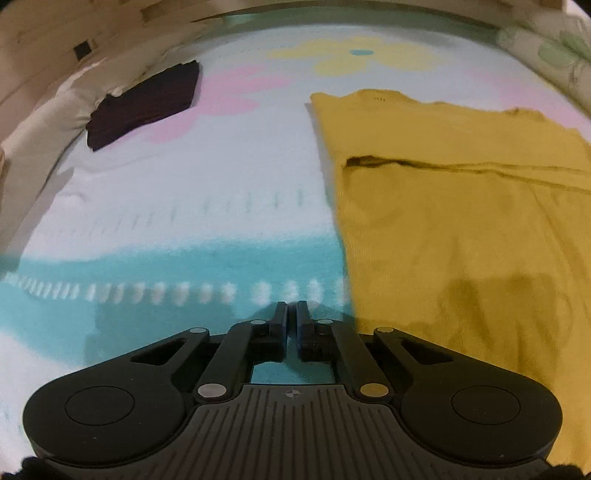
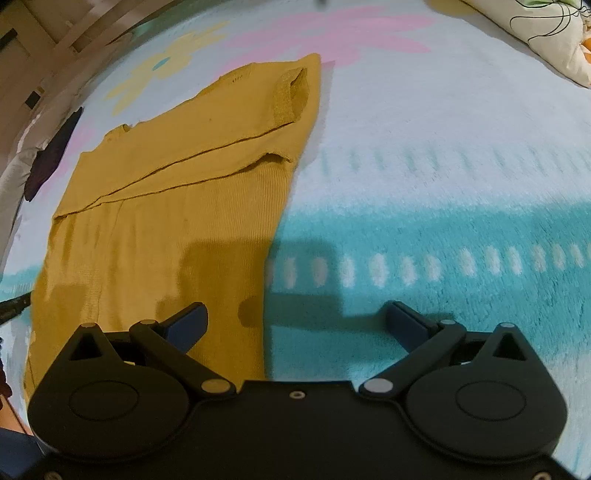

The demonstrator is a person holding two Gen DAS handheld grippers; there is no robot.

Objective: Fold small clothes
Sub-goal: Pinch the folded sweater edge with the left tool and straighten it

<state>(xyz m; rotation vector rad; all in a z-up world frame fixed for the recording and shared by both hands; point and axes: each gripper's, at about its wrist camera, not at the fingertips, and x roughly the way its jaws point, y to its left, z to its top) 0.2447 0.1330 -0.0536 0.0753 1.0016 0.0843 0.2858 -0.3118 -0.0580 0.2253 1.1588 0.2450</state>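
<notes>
A mustard yellow knit top (image 1: pixel 461 206) lies flat on the bed blanket, its sleeves folded in across the chest. It also shows in the right wrist view (image 2: pixel 166 206). My left gripper (image 1: pixel 292 306) is shut and empty, hovering over the blanket just left of the top's near left edge. My right gripper (image 2: pixel 295 314) is open and empty, above the top's near right edge; its left finger (image 2: pixel 188 321) is over the fabric and its right finger (image 2: pixel 406 317) is over the blanket.
A folded dark purple garment (image 1: pixel 144 105) lies at the far left of the bed, also in the right wrist view (image 2: pixel 51 155). The blanket (image 1: pixel 184 221) is white and teal with flower prints. A floral pillow (image 2: pixel 554 33) sits far right. A wooden wall (image 1: pixel 55 44) lies beyond.
</notes>
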